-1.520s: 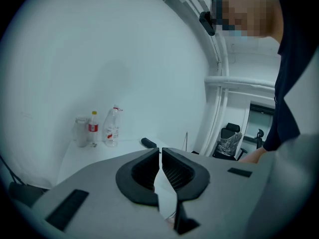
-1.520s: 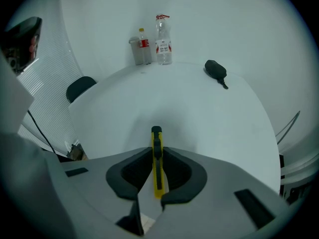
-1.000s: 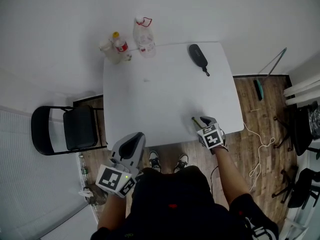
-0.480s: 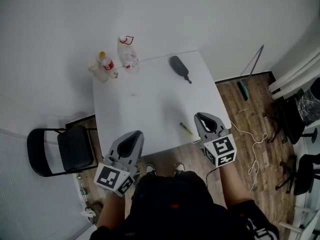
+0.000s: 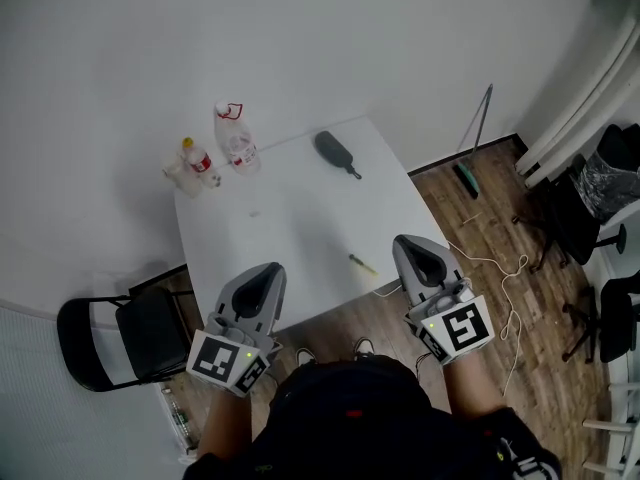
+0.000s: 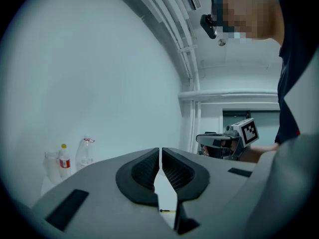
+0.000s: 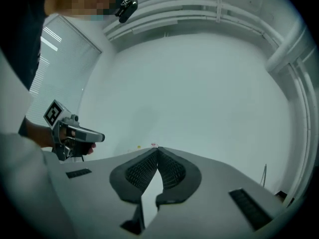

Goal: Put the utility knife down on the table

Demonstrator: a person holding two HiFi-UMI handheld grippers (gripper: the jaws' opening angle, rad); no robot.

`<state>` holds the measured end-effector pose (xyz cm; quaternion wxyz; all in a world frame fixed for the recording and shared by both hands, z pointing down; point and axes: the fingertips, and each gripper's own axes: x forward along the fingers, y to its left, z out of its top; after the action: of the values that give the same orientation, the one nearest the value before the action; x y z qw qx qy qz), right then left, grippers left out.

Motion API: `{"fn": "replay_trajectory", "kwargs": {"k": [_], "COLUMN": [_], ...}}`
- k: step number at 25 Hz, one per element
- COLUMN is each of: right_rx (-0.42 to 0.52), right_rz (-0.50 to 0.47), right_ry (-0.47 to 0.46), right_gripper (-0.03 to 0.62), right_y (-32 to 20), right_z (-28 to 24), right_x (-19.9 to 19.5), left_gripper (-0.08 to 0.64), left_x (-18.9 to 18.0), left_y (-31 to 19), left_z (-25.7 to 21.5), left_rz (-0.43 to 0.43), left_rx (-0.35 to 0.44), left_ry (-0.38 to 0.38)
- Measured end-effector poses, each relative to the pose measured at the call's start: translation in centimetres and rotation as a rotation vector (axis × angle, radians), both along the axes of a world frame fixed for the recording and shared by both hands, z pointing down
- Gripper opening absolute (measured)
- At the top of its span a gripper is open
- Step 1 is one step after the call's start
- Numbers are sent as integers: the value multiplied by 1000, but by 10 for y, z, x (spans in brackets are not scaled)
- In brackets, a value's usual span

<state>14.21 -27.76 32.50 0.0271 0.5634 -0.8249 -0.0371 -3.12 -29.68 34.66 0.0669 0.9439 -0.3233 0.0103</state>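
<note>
One slim yellow-and-black utility knife (image 5: pixel 362 264) lies flat on the white rectangular table (image 5: pixel 290 218), near its front right edge, with nothing touching it. The left gripper (image 6: pixel 160 150) and the right gripper (image 7: pixel 157 150) are held level by the person's body, well apart from the knife, each with jaws pressed together on nothing. The putting-down looks finished, and nothing seems left to do.

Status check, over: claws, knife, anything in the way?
Left claw shut, empty. Right claw just closed, empty. Knife lying on table, apart from both claws. Nothing blocking.
</note>
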Motion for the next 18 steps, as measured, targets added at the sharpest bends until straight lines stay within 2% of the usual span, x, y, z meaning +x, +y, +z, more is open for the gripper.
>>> {"fn": "replay_trajectory", "kwargs": {"k": [4, 13, 18], "right_rx": [61, 59, 47], "right_rz": [17, 51, 51], "right_ry": [-36, -6, -23], "right_gripper": [22, 21, 21], "right_y": [13, 21, 17], "right_z": [-25, -23, -22], "right_x": [-1, 2, 6], "left_gripper": [37, 37, 37], "left_x": [4, 6, 4], "left_y": [2, 3, 1], "left_z": [-7, -7, -3], "left_rz": [26, 56, 57], "left_rx": [18, 23, 15], "left_ry": [-1, 0, -10]}}
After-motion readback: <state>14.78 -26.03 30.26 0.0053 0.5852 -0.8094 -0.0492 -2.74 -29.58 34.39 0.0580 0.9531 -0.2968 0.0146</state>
